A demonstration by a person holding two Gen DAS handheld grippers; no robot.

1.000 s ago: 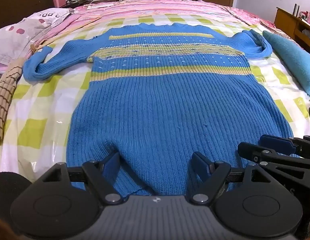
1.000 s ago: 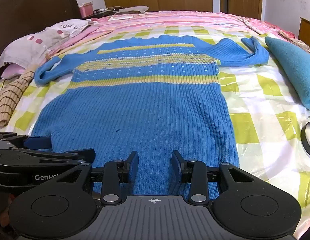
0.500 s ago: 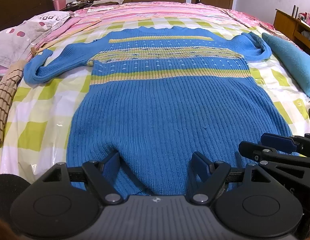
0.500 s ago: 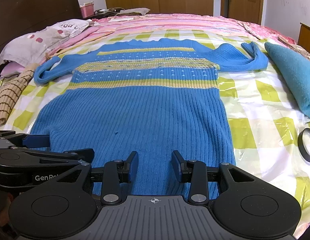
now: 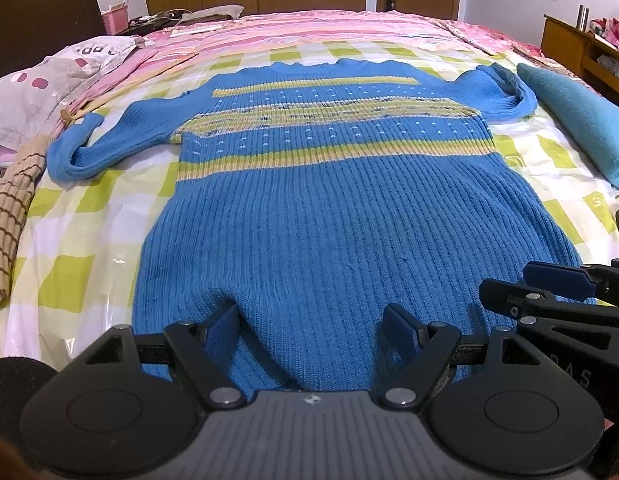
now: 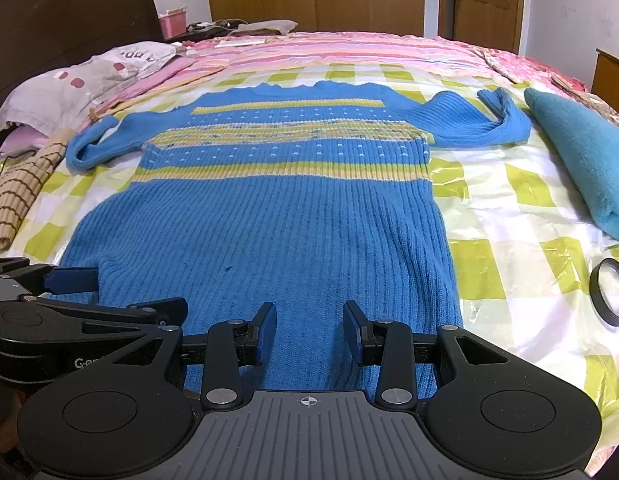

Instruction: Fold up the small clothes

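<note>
Both tongs [image 5: 311, 328] [image 6: 309, 330] (jaws spread) at the blue sweater's [image 5: 329, 208] near hem.

A bed [image 6: 489, 264] wears a green-and-white checked plastic cover, with a pink striped quilt [image 6: 349, 50] beyond it. A spotted pillow [image 6: 73, 88] and a brown striped cloth [image 6: 17, 196] lie at the left, a folded teal blanket [image 6: 585, 156] and a black ring [image 6: 611, 292] at the right.
</note>
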